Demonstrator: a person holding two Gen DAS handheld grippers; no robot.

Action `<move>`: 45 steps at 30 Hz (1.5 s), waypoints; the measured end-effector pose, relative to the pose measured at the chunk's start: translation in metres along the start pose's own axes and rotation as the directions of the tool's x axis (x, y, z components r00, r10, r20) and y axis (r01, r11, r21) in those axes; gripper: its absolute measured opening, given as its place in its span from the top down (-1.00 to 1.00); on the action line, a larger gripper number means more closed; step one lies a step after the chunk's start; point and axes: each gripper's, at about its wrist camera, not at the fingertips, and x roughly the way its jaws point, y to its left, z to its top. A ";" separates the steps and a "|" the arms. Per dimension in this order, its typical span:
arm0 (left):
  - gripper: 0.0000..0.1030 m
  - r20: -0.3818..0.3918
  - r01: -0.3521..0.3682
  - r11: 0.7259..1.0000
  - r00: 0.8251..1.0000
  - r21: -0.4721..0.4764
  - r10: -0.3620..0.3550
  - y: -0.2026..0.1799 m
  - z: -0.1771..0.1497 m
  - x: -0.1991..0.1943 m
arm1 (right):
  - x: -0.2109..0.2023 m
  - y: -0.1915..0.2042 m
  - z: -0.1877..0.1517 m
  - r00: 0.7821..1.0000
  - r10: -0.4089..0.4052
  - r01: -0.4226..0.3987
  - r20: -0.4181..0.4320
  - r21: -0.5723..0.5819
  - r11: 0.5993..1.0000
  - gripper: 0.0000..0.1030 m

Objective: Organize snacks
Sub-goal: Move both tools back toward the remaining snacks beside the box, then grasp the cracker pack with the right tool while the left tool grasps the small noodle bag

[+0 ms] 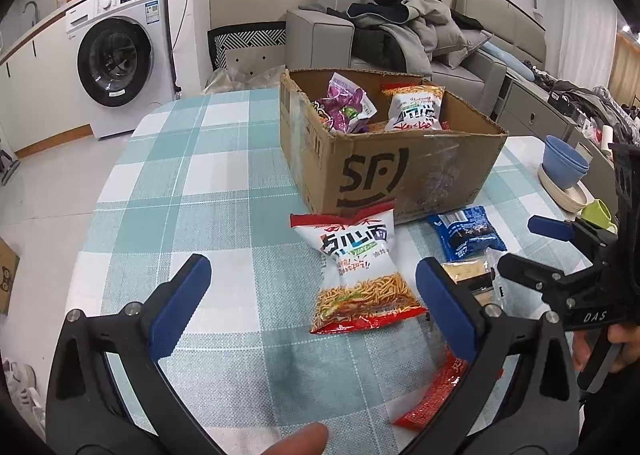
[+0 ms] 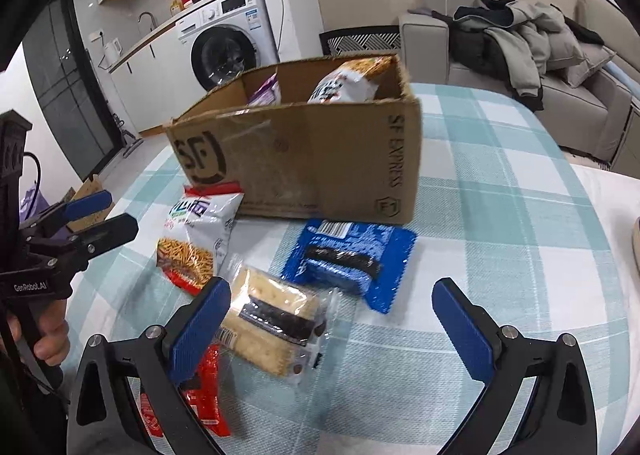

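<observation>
An open cardboard box stands on the checked table and holds a purple bag and a white noodle-snack bag. In front of it lie a white and red noodle-snack bag, a blue biscuit pack, a clear cracker pack and a red packet. My left gripper hangs open just short of the noodle bag, nothing between its fingers. My right gripper is open over the cracker pack, holding nothing.
The checked tablecloth has bare room left of the box. Blue bowls on a plate and a green cup stand at the table's right edge. A washing machine and a sofa piled with clothes lie beyond.
</observation>
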 end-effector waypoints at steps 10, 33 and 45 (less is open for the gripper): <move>-0.98 -0.034 -0.004 1.000 0.999 0.000 0.004 0.008 -0.004 0.013 | 0.026 0.024 -0.011 0.998 0.016 -0.017 -0.063 -0.022 1.000 -0.99; -0.98 -0.062 -0.003 1.000 0.998 -0.002 0.003 0.012 -0.007 0.023 | 0.042 0.020 -0.019 0.987 -0.079 0.075 -0.139 -0.034 0.997 -0.99; -0.98 -0.061 0.003 1.000 0.998 0.010 -0.002 0.011 -0.009 0.022 | 0.040 0.022 -0.022 0.988 -0.086 0.080 -0.128 -0.050 0.996 -0.99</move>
